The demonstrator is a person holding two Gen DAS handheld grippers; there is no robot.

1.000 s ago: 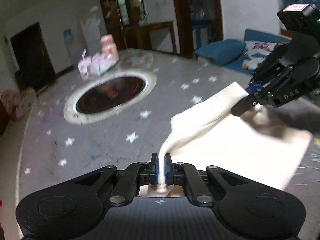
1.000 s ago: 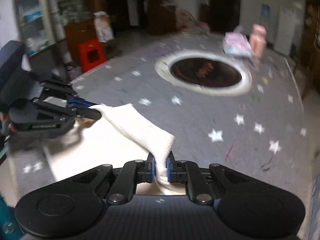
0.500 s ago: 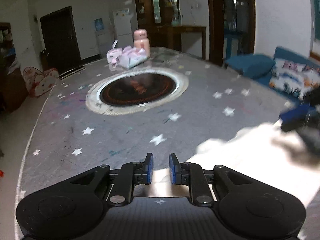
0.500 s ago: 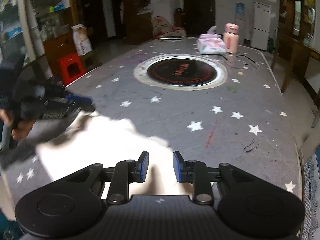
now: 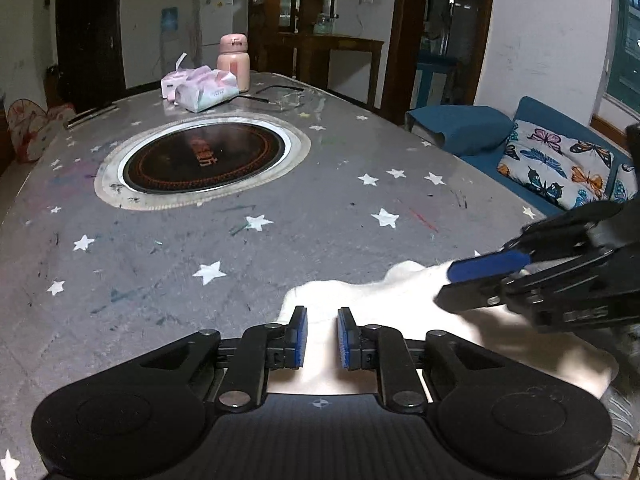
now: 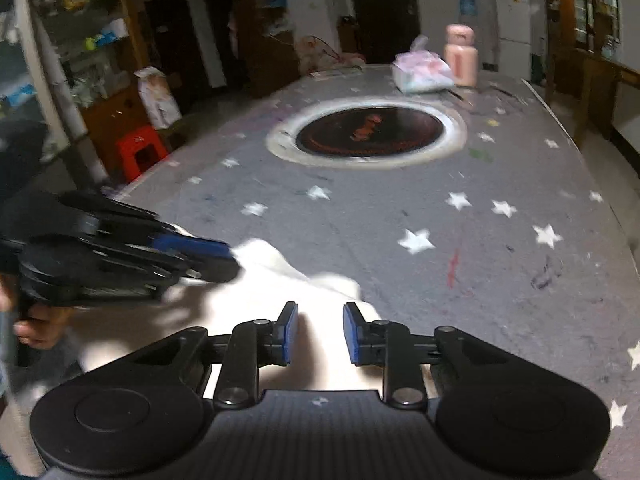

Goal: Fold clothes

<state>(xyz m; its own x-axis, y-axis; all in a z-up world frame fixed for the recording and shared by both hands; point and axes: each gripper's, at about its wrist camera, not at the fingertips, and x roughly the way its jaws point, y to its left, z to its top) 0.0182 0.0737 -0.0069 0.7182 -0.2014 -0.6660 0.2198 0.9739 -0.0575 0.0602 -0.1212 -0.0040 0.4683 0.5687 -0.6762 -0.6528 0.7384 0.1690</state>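
Observation:
A cream-white cloth (image 5: 360,304) lies folded on the grey star-patterned table, near its front edge. My left gripper (image 5: 321,334) hovers over the cloth's near-left part, open, with nothing between its blue pads. In the left wrist view the right gripper (image 5: 464,284) comes in from the right above the cloth. In the right wrist view the same cloth (image 6: 280,280) lies under my right gripper (image 6: 318,332), which is open and empty. The left gripper (image 6: 224,258) shows at the left of that view, held by a hand (image 6: 34,330).
A round black hotplate (image 5: 204,158) with a steel ring is set into the table's middle. A tissue pack (image 5: 204,88) and a pink bottle (image 5: 233,60) stand at the far end. A blue sofa with cushions (image 5: 556,164) is right of the table; a red stool (image 6: 140,148) left.
Both grippers were shut on raised cloth edges a second ago. They have let go and opened, and the cloth has dropped flat onto the table. Both grippers have drawn back toward the near edge.

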